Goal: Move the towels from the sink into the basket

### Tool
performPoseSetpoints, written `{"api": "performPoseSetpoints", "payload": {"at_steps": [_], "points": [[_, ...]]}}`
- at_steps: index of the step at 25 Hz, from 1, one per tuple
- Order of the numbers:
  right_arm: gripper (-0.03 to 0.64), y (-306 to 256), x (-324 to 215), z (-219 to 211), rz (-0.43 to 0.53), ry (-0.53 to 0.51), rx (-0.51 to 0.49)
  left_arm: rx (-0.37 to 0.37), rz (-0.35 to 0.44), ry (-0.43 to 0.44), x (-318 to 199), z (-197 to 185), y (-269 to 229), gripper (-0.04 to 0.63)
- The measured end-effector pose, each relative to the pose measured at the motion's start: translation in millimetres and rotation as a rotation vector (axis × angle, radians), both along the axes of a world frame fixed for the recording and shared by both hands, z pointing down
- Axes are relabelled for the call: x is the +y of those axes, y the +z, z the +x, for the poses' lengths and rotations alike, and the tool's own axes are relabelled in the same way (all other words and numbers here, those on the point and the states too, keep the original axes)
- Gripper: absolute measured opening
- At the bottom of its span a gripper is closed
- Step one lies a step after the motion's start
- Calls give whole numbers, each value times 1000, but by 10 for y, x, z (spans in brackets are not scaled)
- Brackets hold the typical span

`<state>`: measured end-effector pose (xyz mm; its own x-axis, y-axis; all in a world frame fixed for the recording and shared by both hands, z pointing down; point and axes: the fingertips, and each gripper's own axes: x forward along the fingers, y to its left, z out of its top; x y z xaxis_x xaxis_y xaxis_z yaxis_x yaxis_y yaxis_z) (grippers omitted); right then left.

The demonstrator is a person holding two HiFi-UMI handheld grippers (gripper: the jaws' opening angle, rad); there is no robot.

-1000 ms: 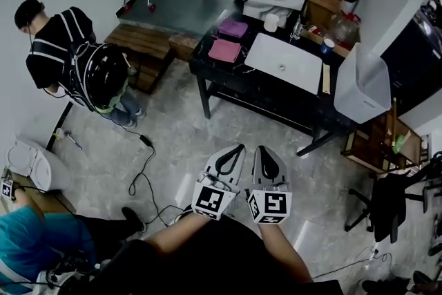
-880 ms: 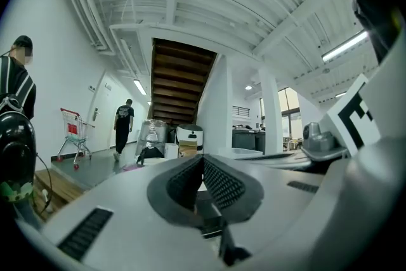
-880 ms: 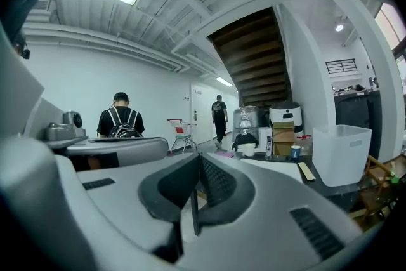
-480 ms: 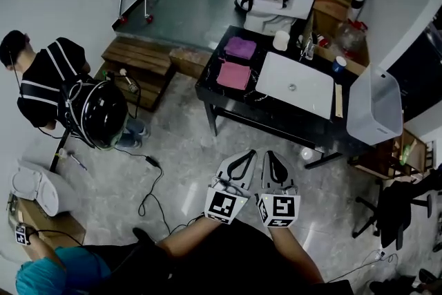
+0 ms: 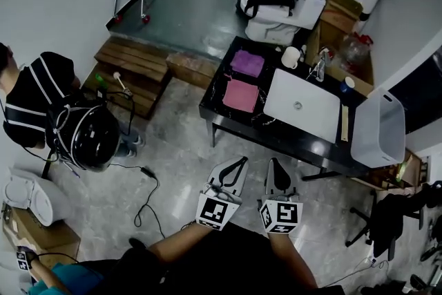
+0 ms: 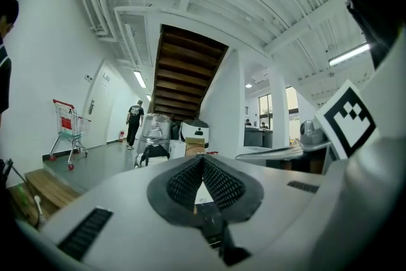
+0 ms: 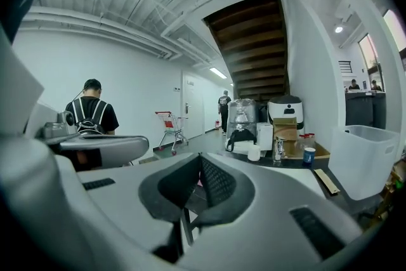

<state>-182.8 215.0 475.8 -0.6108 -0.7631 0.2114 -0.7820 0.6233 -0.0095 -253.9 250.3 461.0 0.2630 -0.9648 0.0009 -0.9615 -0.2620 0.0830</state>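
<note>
We have both grippers held low in front of us, well short of the surface [image 5: 235,119], with open floor between. The left gripper [image 5: 235,165] has its fingers shut tip to tip on nothing, and the right gripper [image 5: 275,165] is likewise closed and empty. The towels are not in the sink [image 5: 314,117] as far as we can see. The pink towel [image 5: 241,94] lies flat on the surface just left of the basin and the purple towel [image 5: 247,63] lies beyond it. Both are roughly square, with edges square to the surface and no clear long axis. They lie almost straight ahead of the left gripper, so we judge that hand the nearer. The sink faces the right gripper, and the basket [image 5: 373,141] stands at the far right end. From the gripper views, our own fingers block most of the surface, so the towels hardly show. We cannot tell how thickly they are folded or whether the basket holds anything.
</note>
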Motion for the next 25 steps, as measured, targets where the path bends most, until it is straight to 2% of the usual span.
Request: {"api": "performPoseSetpoints", "payload": {"at_steps": [4, 12, 19, 25], "points": [[18, -7, -179, -173, 13, 18, -2, 7, 22, -2, -93, -251, -50, 14], [18, -43, -258, -451, 25, -22, -18, 37, 35, -60, -243, -567, -17, 14], [18, 84, -451, -685, 1, -91, -34, 23, 10, -89, -369, -742, 87, 14], [18, 163, -840, -908, -21, -142, -54, 24, 6, -138, -757, -913, 95, 14]]}}
